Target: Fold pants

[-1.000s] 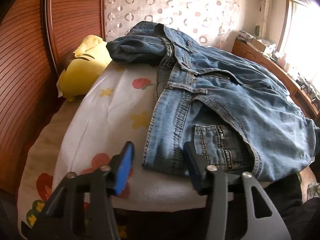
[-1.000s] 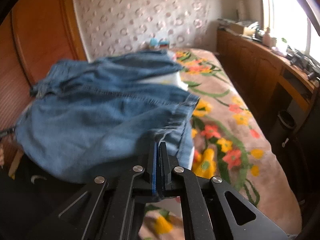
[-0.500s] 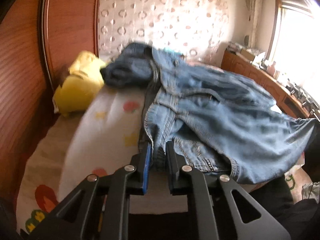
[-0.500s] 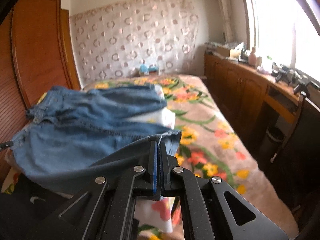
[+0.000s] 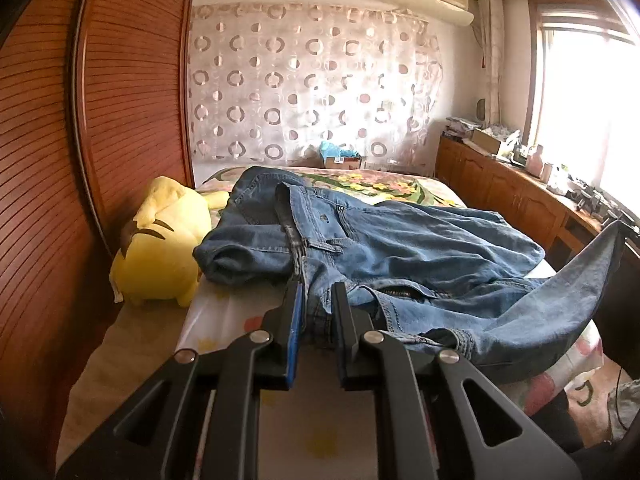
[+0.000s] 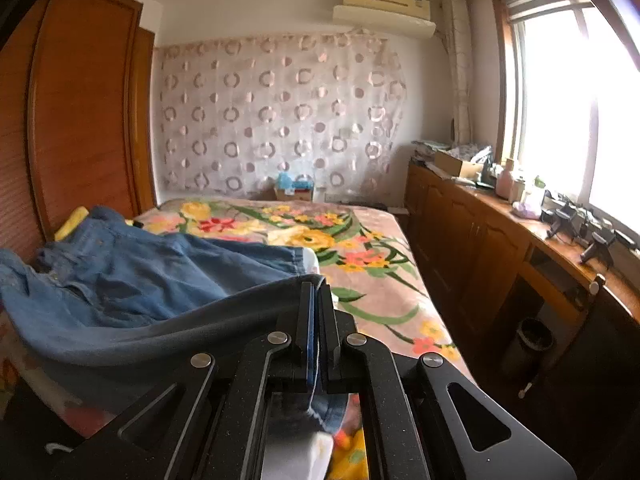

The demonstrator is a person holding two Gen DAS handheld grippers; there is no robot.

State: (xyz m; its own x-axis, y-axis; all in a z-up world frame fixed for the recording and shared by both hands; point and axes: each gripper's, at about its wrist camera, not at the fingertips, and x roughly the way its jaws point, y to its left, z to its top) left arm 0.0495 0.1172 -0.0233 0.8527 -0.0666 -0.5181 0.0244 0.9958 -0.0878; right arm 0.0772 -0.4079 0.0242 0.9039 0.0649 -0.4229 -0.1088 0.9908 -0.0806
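Currently: jeans (image 5: 400,252) on bed (image 6: 360,280), ahead of both tools. Left tool (image 5: 316,312) pinches waistband; right tool (image 6: 318,320) clamps hem. Step: lifting for fold. Next, likely: carry edges across together.

We see a yellow plush toy (image 5: 160,244) lying on the bed (image 6: 360,276) beside a wooden headboard (image 5: 120,120). A circle-patterned curtain (image 5: 312,88) hangs behind, with an air conditioner (image 6: 384,4) above.
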